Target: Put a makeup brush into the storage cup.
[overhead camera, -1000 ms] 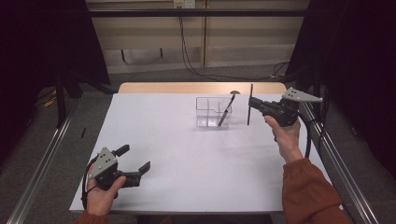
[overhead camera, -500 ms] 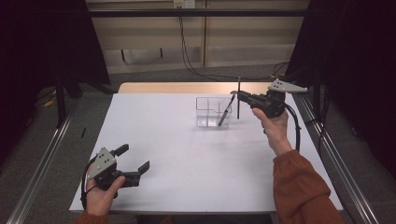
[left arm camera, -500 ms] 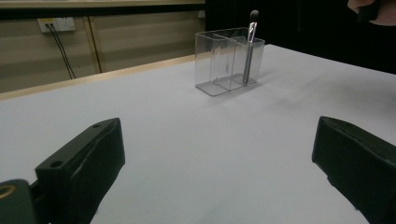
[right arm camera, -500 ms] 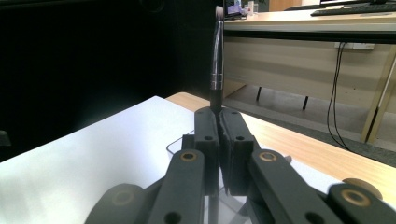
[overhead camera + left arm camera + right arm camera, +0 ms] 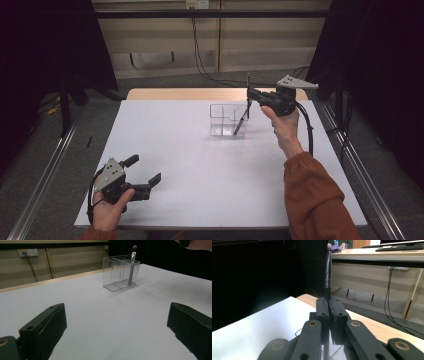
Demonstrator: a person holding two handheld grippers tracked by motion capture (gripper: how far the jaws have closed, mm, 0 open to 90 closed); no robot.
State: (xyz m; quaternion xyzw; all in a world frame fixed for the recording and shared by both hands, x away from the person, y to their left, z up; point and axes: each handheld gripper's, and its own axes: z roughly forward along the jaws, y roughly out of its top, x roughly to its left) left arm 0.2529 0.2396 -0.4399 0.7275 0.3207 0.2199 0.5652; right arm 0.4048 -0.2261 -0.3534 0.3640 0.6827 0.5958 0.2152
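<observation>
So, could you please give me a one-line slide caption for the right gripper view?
Right gripper with fingers shut on an upright dark brush, above the white table.

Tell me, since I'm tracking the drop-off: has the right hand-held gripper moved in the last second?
Yes. The right hand-held gripper, clamping a thin dark brush, has shifted left toward the clear organizer, now above its right edge.
</observation>
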